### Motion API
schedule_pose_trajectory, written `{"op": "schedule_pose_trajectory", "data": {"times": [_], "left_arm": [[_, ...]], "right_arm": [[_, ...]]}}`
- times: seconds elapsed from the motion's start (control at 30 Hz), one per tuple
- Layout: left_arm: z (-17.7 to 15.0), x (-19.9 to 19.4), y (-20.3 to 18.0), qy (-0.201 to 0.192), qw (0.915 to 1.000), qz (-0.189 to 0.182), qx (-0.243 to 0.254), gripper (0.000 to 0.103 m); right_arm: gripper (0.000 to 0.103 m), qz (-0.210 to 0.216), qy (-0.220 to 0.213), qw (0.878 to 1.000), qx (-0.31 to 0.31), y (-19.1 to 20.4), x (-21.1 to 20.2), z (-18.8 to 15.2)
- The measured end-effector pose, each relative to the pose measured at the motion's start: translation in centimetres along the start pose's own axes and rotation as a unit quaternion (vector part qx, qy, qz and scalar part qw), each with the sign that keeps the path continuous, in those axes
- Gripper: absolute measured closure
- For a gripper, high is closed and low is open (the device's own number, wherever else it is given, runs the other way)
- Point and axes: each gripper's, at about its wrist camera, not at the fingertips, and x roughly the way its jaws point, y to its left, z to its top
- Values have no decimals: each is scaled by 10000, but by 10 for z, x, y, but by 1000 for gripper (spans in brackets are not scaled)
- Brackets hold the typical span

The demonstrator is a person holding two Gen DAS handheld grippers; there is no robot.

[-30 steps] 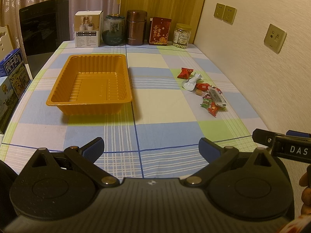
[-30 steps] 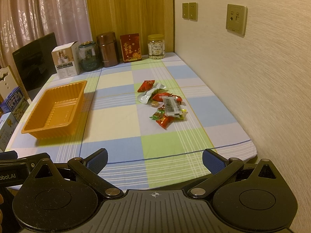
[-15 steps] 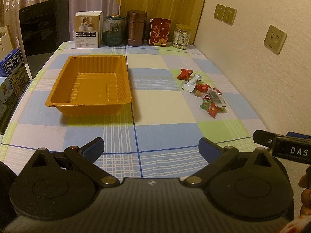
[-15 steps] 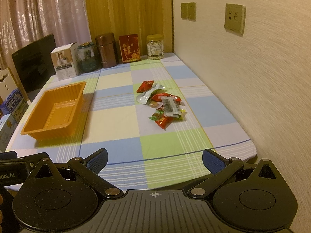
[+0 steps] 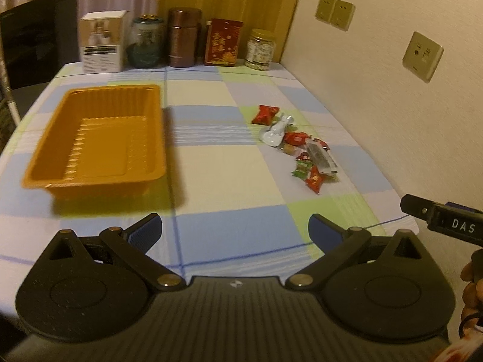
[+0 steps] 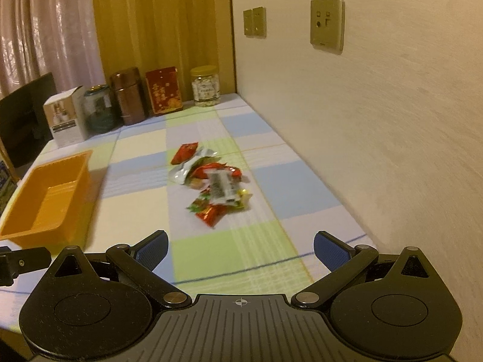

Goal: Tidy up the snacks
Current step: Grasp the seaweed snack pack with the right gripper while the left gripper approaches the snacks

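Approaching: my right gripper [image 6: 240,249], fingers spread, empty, faces the snack pile [image 6: 211,187].
Left gripper [image 5: 235,230]: released, idle.
Next: pinch one wrapper, carry to orange tray [image 5: 45,178].

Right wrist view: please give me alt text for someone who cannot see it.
A small pile of wrapped snacks lies on a checked tablecloth ahead of the open, empty right gripper. An empty orange tray sits to the left, with jars and boxes lined up along the far edge.

Left tool [image 5: 235,231] and right tool [image 6: 240,248] both level, jaws spread wide, empty.
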Motion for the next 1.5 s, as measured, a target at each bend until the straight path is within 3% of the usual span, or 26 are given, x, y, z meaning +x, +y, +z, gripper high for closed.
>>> {"op": "schedule_pose_trajectory", "data": {"times": [0.17, 0.23, 0.37, 0.8, 1.07, 1.5], "left_arm": [[18, 42, -15, 50, 9997, -88, 236, 1], [25, 59, -19, 77, 9994, -130, 303, 1], [36, 90, -23, 127, 9988, -210, 435, 5], [59, 169, -24, 274, 9956, -477, 753, 9], [59, 196, -25, 310, 9933, -711, 858, 19], [59, 214, -30, 408, 9871, -1137, 1051, 37]], "right_arm": [[2, 49, -39, 10000, 64, -19, 28, 12], [13, 151, -21, 9999, 52, -24, 40, 17], [19, 277, -2, 9996, 5, -30, 67, 27], [38, 764, 347, 9959, -344, -10, 175, 48], [49, 754, 573, 9946, -432, -5, 214, 49], [64, 652, 658, 9943, -525, 1, 233, 50]]}}
